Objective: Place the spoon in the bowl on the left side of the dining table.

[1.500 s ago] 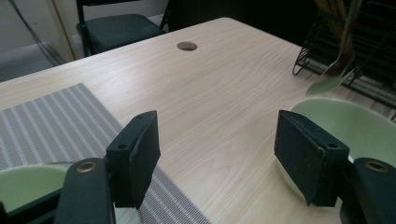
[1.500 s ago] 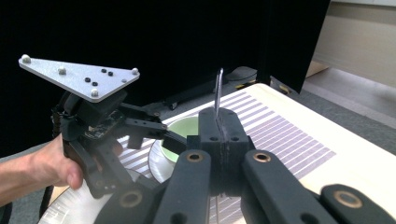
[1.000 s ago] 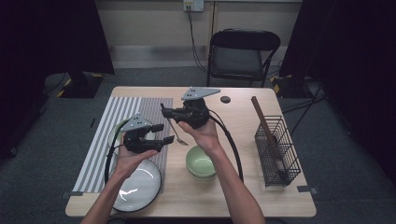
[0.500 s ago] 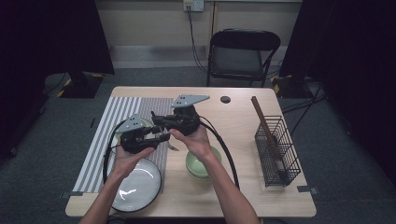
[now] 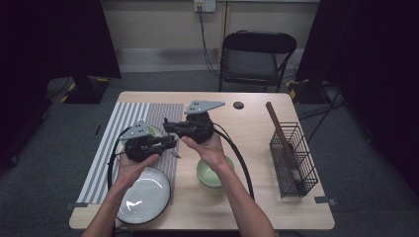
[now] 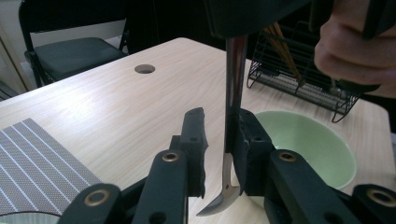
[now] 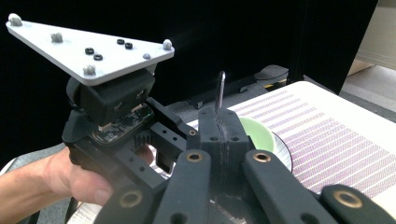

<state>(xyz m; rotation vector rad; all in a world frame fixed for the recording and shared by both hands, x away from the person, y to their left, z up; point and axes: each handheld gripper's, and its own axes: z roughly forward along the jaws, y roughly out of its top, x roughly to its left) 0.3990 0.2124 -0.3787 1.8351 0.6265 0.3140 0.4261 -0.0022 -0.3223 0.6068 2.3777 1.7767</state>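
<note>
My right gripper [image 5: 167, 125] points left above the table and is shut on a thin metal utensil [image 7: 220, 89], whose end sticks up past the jaws [image 7: 219, 122]. My left gripper [image 5: 171, 141] faces it from the left. In the left gripper view the utensil [image 6: 232, 93] hangs down between the jaws [image 6: 217, 119]. It lies against the right-hand jaw, with a gap to the other. These jaws have just been closing, with the utensil between them. The utensil's curved tip [image 5: 174, 154] pokes out below.
A green bowl [image 5: 212, 174] sits under the right hand and a white plate [image 5: 143, 197] at the front left. Another green bowl [image 7: 254, 133] rests on the striped placemat [image 5: 128, 118]. A wire rack [image 5: 291, 158] with wooden sticks stands right. A chair [image 5: 257, 54] is behind the table.
The left gripper's jaws have narrowed around the utensil. Both hands stay almost where they were, close together above the placemat's edge.
</note>
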